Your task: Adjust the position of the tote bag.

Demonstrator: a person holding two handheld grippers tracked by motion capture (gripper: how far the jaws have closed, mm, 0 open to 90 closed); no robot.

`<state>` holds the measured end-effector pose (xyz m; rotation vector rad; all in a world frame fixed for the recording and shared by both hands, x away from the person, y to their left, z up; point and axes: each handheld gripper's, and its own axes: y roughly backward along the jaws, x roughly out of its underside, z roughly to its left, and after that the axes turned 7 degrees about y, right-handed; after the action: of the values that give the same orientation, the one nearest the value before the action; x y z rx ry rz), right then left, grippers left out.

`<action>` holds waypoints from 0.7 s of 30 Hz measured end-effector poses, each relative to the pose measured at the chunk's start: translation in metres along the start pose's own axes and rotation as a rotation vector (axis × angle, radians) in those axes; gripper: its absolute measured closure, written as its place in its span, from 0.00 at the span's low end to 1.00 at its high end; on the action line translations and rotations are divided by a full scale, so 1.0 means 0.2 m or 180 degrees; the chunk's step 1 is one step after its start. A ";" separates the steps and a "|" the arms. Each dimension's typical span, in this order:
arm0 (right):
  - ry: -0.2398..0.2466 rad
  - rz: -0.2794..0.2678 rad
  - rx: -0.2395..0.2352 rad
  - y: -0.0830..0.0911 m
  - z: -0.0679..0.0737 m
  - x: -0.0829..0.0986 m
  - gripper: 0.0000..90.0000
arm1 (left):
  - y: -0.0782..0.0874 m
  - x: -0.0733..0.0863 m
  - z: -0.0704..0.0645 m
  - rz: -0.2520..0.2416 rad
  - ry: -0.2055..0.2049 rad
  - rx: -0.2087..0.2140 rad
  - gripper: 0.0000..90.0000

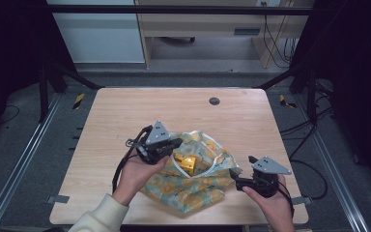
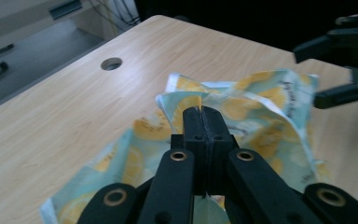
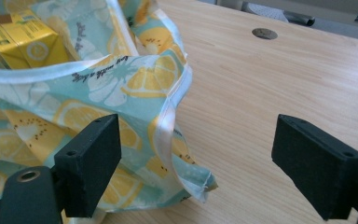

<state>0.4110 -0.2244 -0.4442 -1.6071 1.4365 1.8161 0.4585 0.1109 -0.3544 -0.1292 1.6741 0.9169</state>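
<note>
Here, a lemon-print bag (image 1: 193, 186) lies on the wooden table (image 1: 125, 116) with a yellow box (image 1: 186, 163) inside. The left gripper (image 2: 204, 122) pinches the bag's edge tight. The right gripper (image 3: 196, 158) is wide open beside the bag, near a round hole (image 1: 214, 101).

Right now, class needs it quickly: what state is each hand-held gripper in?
Left hand-held gripper: closed on the lemon-print fabric bag.
Right hand-held gripper: open, holding nothing.

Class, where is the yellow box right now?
In the high view, the yellow box sits inside the open lemon-print bag, near the table's front edge, between the two hand-held grippers.
</note>
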 end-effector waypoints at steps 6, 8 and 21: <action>0.0042 -0.0117 -0.0042 0.02 0.02 -0.09 0.22 | 0.12 0.00 0.00 -0.0301 0.0035 -0.0007 1.00; 0.0082 -0.0126 -0.0127 0.01 0.02 -0.15 0.27 | 0.16 -0.02 0.03 -0.0346 0.0064 -0.0004 1.00; 0.0295 0.0304 -0.0512 -0.17 0.04 -0.35 0.37 | 0.24 0.19 0.03 -0.0203 0.0122 0.0179 1.00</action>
<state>0.4558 -0.1775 -0.3993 -1.7487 1.4624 1.9797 0.4252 0.1626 -0.3640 -0.1620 1.7199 0.8234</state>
